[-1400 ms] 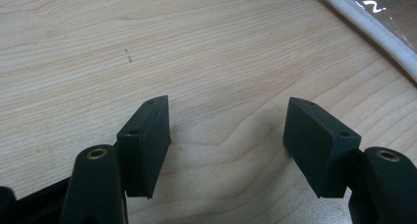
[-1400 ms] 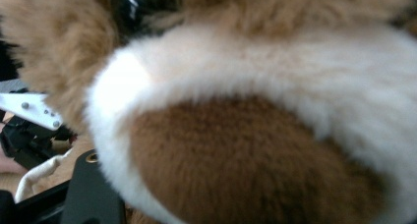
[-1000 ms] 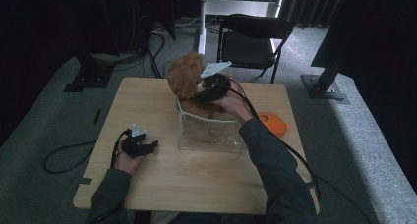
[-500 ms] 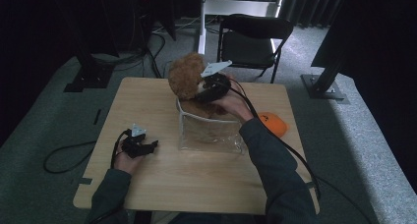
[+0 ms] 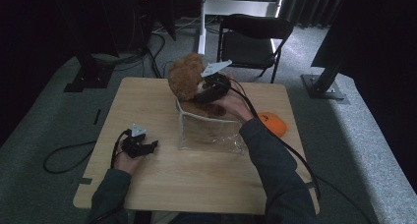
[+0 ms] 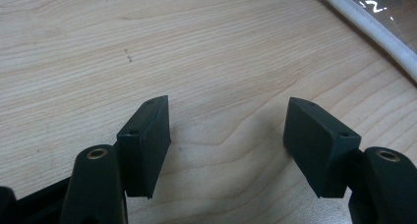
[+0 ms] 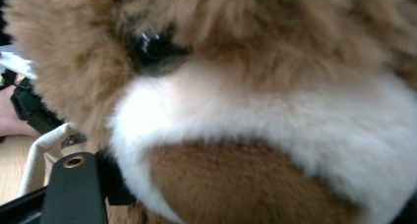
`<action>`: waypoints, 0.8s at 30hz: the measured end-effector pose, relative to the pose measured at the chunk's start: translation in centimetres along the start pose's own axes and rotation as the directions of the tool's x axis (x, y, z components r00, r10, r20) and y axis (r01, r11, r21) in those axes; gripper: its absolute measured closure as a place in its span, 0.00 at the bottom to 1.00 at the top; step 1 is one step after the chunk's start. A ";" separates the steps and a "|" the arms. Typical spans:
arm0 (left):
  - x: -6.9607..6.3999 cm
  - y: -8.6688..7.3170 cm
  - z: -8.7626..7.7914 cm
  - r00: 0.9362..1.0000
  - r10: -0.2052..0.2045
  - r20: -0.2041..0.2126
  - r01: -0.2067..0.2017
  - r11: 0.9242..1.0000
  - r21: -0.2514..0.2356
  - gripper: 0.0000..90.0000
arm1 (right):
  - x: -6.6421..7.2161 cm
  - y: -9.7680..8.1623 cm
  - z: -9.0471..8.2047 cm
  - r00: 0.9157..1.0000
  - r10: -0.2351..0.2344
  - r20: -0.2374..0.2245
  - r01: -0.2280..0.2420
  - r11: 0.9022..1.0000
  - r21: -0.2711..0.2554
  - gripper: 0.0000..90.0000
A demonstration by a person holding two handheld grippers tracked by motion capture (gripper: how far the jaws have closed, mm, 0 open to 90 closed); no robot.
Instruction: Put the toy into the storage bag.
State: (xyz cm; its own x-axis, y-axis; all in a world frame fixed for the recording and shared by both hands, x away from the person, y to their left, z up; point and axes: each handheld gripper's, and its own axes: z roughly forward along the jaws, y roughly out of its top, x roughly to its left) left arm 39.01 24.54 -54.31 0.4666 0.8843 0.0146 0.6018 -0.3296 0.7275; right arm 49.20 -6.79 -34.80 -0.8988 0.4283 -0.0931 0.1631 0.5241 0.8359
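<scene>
Brown plush toy (image 5: 186, 79): at the far edge of the wooden table (image 5: 196, 184), head above the far rim of a clear zip pouch (image 5: 209, 133), lower body seemingly down inside it. In the right gripper view, fur up close: brown head, dark glossy eye, white muzzle band (image 7: 275, 121), darker brown patch beneath.

Right gripper (image 5: 212, 86): held over the pouch's far rim, forearm reaching in from the lower right across the table, hand wrapped round the body, grey three-cornered plate on top, cable trailing back along the sleeve. Jaws just been opening, plush between them; left jaw's arm visible at the bottom edge of its own view beside the fur, pad buried in it. Cannot tell whether the pads press on the toy.

Left gripper (image 5: 140, 146): low at the near left of the table, well apart from the pouch, hand curled round it, cable looping off the left edge. Jaws wide apart, nothing between them, bare wood grain under the pads (image 6: 147, 140). Pouch's white piped edge (image 6: 373, 30) in the top right corner of the left gripper view.

Orange object (image 5: 272, 124): on the table right of the pouch, beside the right sleeve.

Black chair (image 5: 253, 37): on the floor beyond the table.
</scene>
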 end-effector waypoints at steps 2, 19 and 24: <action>0.0 0.0 0.0 1.000 0.000 0.000 0.000 1.000 0.000 0.39 | 0.0 0.0 0.0 1.000 -0.005 -0.002 0.005 1.000 0.000 0.25; 0.0 0.0 0.0 1.000 0.000 0.000 0.000 1.000 0.000 0.39 | -0.2 -0.1 -0.2 1.000 0.027 -0.012 -0.027 1.000 -0.010 0.24; 0.0 0.0 0.0 1.000 0.001 -0.001 -0.001 1.000 0.000 0.39 | -0.3 -0.1 -0.4 0.998 0.047 -0.031 -0.047 0.999 -0.015 0.23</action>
State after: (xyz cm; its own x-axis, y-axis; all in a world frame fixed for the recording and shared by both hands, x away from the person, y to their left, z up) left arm 39.01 24.55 -54.31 0.4665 0.8844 0.0157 0.6014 -0.3301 0.7276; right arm 49.32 -7.29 -34.69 -0.9024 0.4293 -0.0370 0.1995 0.4924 0.8472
